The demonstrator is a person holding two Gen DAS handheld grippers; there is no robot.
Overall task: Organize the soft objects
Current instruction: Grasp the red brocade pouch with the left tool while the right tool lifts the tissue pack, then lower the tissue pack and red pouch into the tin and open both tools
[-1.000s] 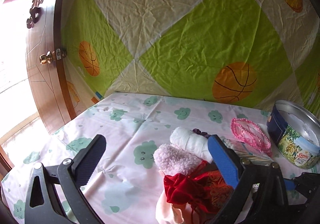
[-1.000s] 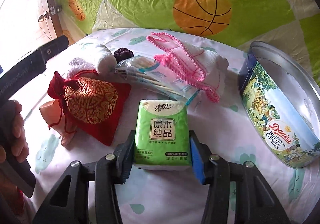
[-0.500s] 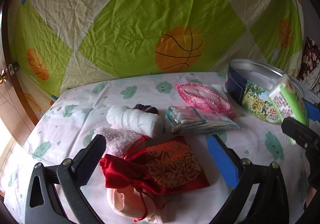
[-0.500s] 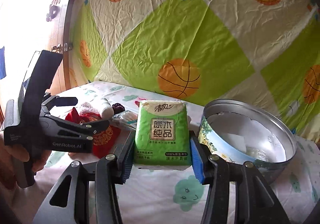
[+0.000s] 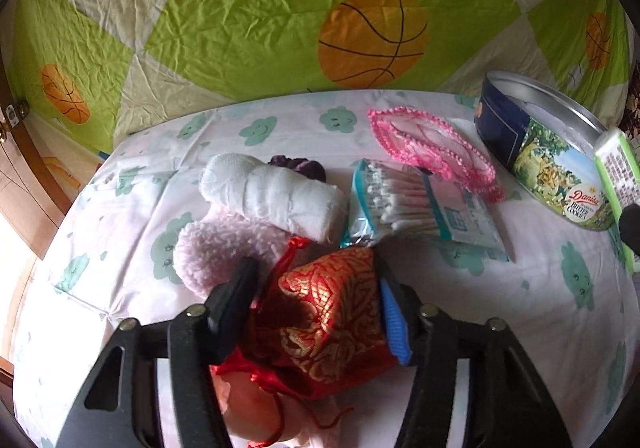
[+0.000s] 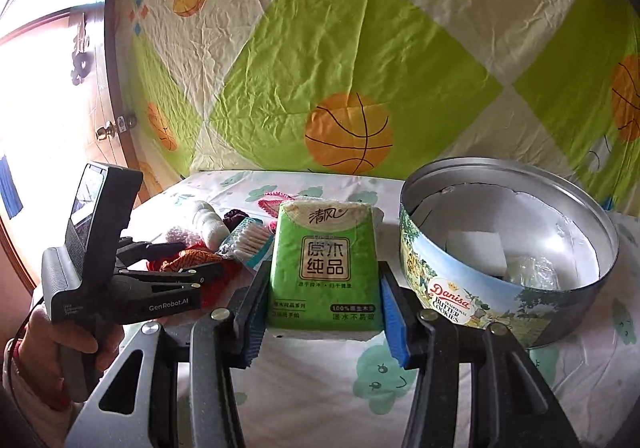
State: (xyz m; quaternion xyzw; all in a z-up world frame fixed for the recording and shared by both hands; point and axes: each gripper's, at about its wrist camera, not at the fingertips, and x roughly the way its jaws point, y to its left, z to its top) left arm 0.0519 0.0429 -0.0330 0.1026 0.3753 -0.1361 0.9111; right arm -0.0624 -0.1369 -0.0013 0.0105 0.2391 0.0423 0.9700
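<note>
Now, left gripper (image 5: 314, 298): jaws, spread wide a second before, were closing about the red brocade pouch (image 5: 328, 322), pads at its sides, on the cloud-print sheet (image 5: 520, 312); the view had swung from the door to the items; right gripper (image 6: 320, 312): clamped as before on the green tissue pack (image 6: 325, 268), raised off the sheet, beside the open cookie tin (image 6: 500, 300); rolled white cloth (image 5: 276, 200), cotton swab packet (image 5: 420, 208), pink-edged cloth (image 5: 432, 152) lay behind.
</note>
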